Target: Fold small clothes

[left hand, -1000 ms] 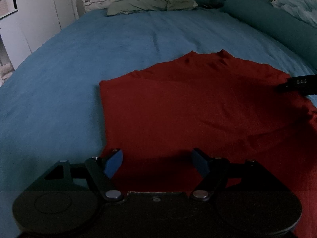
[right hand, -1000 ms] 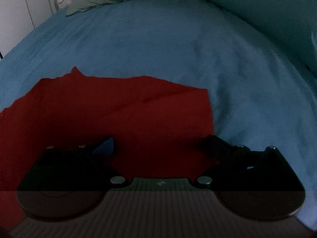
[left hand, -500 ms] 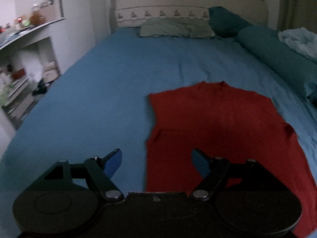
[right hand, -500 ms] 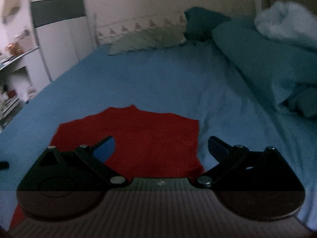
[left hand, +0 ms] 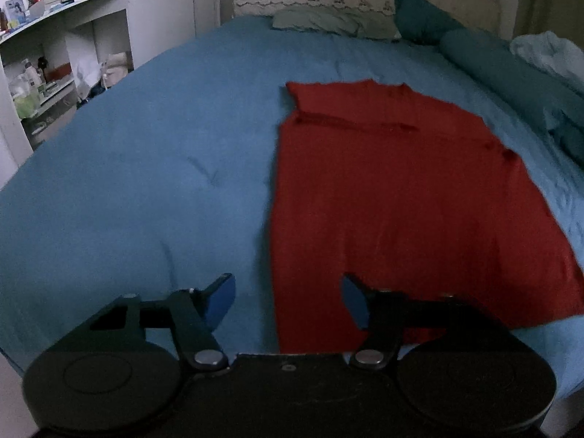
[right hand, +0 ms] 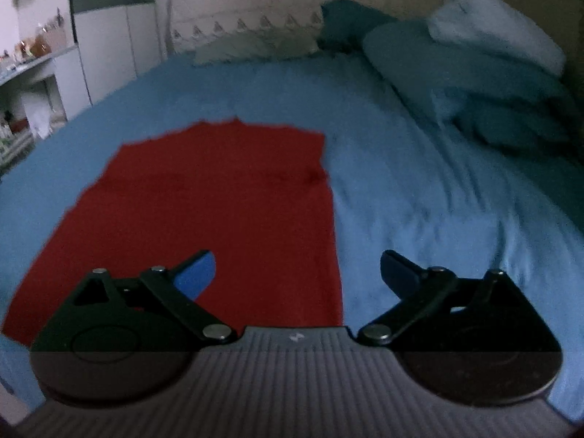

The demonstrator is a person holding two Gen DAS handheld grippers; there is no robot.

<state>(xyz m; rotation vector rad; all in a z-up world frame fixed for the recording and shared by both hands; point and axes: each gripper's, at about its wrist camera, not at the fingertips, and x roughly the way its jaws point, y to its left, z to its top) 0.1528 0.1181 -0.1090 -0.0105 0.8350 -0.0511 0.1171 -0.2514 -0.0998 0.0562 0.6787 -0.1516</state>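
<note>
Red garment [left hand: 394, 197] spread flat on the blue bed [left hand: 146, 182], sleeves folded in so that only a long rectangle shows, neckline toward the headboard, a shallow crease running across near the top. Left gripper [left hand: 286, 301] raised above the near hem, spread wide, holding nothing; one blue-padded finger over bare bedding, the other over the red cloth, straddling the garment's left edge. Right gripper [right hand: 297, 273] likewise spread wide and holding nothing, hovering over the garment's right edge [right hand: 334, 237], one finger above the red fabric, the other above the blue cover. Beyond the garment, a pale green pillow [left hand: 328, 23] at the headboard; a dark teal bolster [left hand: 511, 84] along the right side with a light blue bundle [right hand: 500, 33] on top. White shelves [left hand: 54, 58] crowded with small items off to the left of the bed.
</note>
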